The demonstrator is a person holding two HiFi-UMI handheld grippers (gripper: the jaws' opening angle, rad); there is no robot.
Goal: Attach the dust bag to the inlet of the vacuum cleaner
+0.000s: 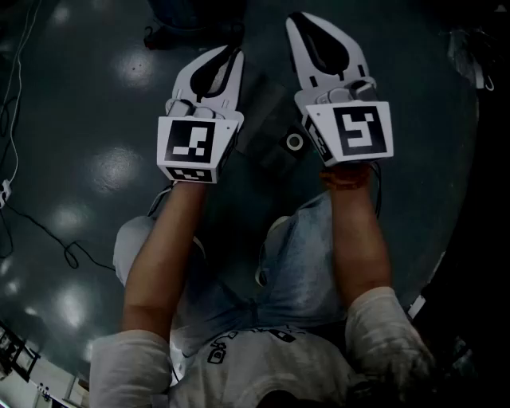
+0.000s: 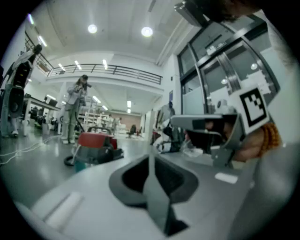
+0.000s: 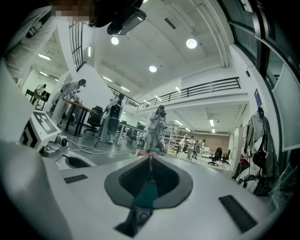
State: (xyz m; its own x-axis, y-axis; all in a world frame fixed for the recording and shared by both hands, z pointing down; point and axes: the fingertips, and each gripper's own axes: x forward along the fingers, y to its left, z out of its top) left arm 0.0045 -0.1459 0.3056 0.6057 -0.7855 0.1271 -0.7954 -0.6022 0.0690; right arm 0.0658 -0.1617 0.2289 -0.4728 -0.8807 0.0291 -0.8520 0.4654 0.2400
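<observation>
At 12 o'clock in the head view, left gripper (image 1: 231, 56) and right gripper (image 1: 299, 20) sit clenched, empty; unopened, they could merely shove the likely vacuum cleaner (image 2: 96, 145) at 9 o'clock.

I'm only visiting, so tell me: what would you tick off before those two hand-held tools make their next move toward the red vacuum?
1. Left tool free: ok. Its jaws are together with nothing between them.
2. Right tool free: ok. Its jaws are together and empty.
3. Dust bag in hand: not ok. Neither tool holds it, and no view clearly shows it.
4. Vacuum cleaner in sight: ok. The red-topped machine sits on the floor ahead in the left gripper view, apart from both tools.
5. Inlet reachable: cannot tell. It cannot be made out.
6. Dark object on the floor below the tools: cannot tell what it is.
</observation>
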